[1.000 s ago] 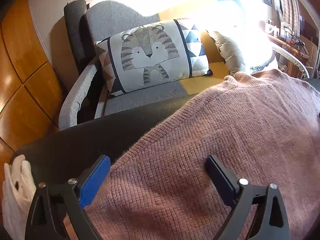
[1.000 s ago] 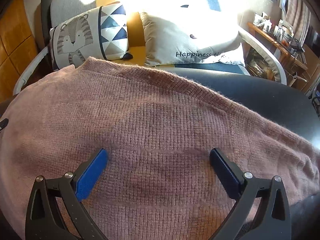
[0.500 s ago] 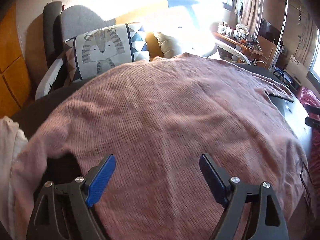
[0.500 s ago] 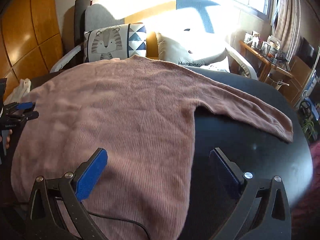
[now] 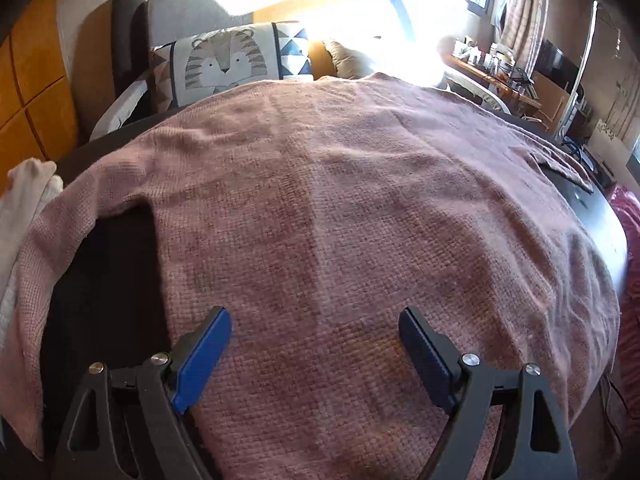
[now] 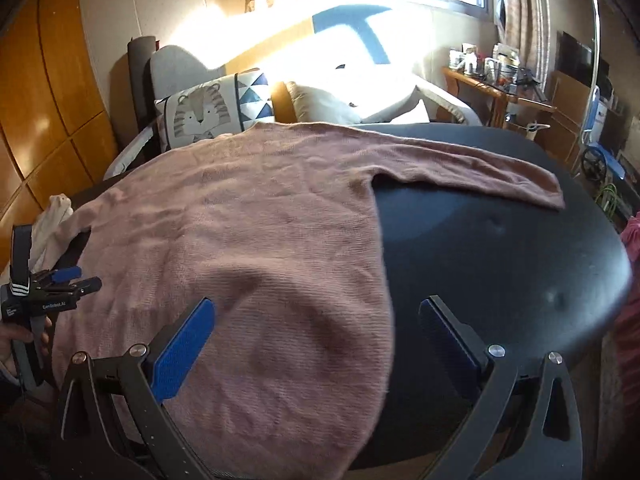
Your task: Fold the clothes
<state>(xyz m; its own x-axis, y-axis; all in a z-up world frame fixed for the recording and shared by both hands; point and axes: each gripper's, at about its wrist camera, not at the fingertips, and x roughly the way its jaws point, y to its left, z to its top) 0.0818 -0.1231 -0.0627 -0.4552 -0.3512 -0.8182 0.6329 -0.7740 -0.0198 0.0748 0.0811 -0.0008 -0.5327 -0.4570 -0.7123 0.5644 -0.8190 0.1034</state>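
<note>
A dusty-pink knitted sweater [image 5: 340,216] [image 6: 256,232] lies flat on a black oval table [image 6: 500,248], one sleeve [image 6: 480,160] stretched toward the right, the other sleeve [image 5: 36,264] hanging off the left edge. My left gripper [image 5: 314,322] hovers open above the sweater's lower body, nothing between its blue pads. My right gripper [image 6: 316,316] is open too, over the sweater's right hem edge, straddling knit and bare table. In the right wrist view the left gripper [image 6: 76,276] shows at the far left, held by a hand.
A whitish garment [image 5: 24,200] [image 6: 50,224] lies at the table's left edge. Behind the table stands a sofa with a tiger cushion [image 5: 228,64] [image 6: 200,114] and a pale cushion [image 6: 320,104]. A cluttered wooden shelf [image 6: 500,88] stands at the right. Red-pink fabric [image 5: 630,220] lies beyond the table's right edge.
Both grippers have pulled back from the sweater's far part toward its near hem. The whole sweater and both sleeves have come into view. Both stay open.
</note>
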